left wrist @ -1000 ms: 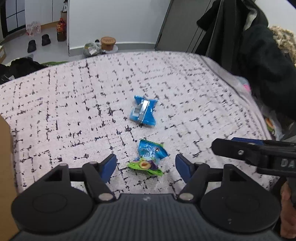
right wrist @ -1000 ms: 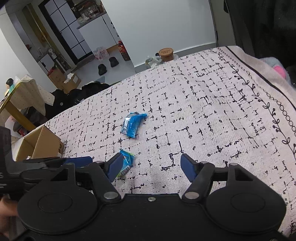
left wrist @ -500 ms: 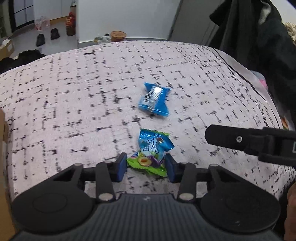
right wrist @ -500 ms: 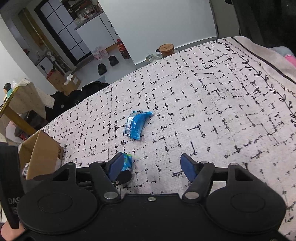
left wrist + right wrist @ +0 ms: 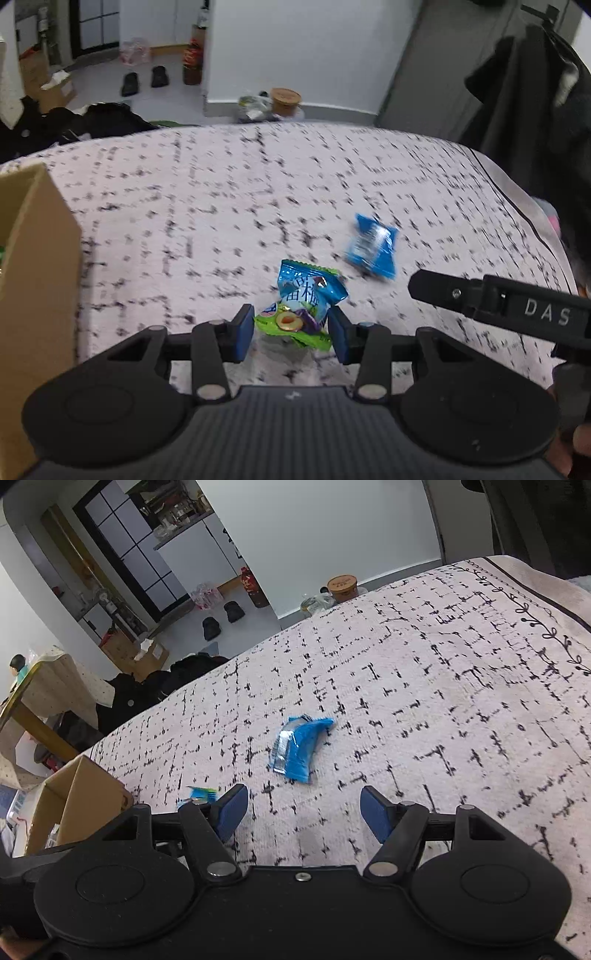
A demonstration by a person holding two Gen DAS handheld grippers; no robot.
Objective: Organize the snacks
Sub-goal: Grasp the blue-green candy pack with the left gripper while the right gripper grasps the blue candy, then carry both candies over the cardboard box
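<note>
Left claw (image 5: 291,332) pinching the green-and-blue snack packet (image 5: 304,306) by its lower end, pads pressed against both sides, packet sticking up between them over the patterned bed cover (image 5: 221,206). Right claw (image 5: 301,812) hanging spread wide with nothing between its pads, waiting just short of the blue snack packet (image 5: 299,747) lying flat on the cover, well apart from the held one.

Likely carrying the pinched packet toward the cardboard box (image 5: 33,280) standing at the left edge of the bed. Keeping the squeeze steady, since a crinkly, air-filled wrapper can slide out sideways. Lifting high enough to clear the box wall before crossing over, then letting go only once fully above the opening. Keeping the two tools from bumping, right one sitting close alongside in the left wrist view. For the blue packet, coming down with pads straddling its narrow width rather than its length.
</note>
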